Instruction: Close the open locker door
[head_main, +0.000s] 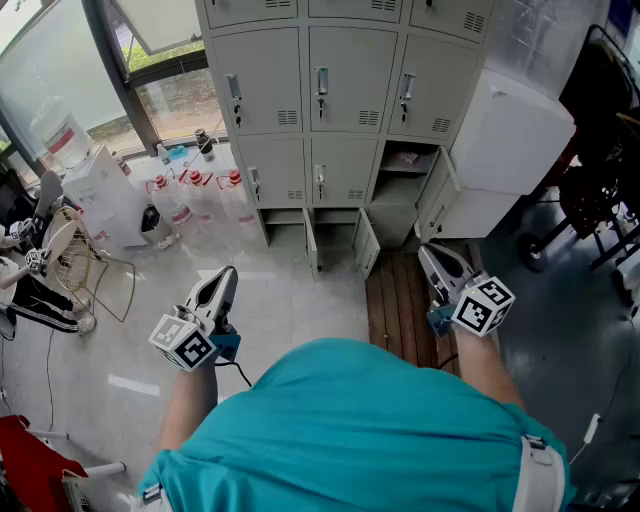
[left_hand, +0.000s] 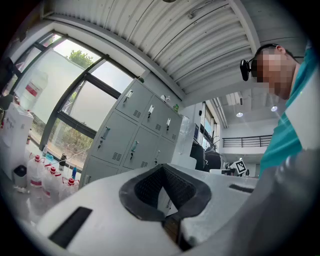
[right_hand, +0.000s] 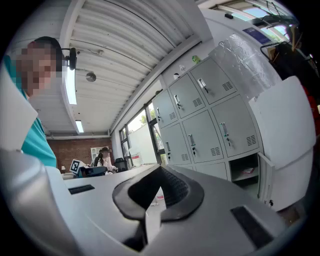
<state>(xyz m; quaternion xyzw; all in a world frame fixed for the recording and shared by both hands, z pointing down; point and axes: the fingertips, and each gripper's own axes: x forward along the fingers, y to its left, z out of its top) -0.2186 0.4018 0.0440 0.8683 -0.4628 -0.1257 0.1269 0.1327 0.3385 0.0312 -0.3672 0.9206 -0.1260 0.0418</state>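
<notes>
Both tongs are drawn in near my body. The left gripper (head_main: 222, 287) has its jaws pressed together on nothing, and the right gripper (head_main: 440, 263) also looks closed and empty in its own view, with only floor and lockers showing past the pads. I judge the task not yet begun. The locker door (head_main: 438, 196) in the lower right of the locker bank (head_main: 345, 80) stands swung out to the right, well apart from either gripper, and its open compartment (head_main: 400, 190) is exposed. What is left is the approach, the push and the latch. Two small flaps (head_main: 364, 244) along the bottom row also seem ajar, though I can't tell if they count. Something pinkish lies on the compartment's shelf, too small to identify. The door's outer edge runs against a large white covered unit (head_main: 512, 130), so the clearance there is hard to read. My teal shirt (head_main: 350, 430) blocks the near floor.
</notes>
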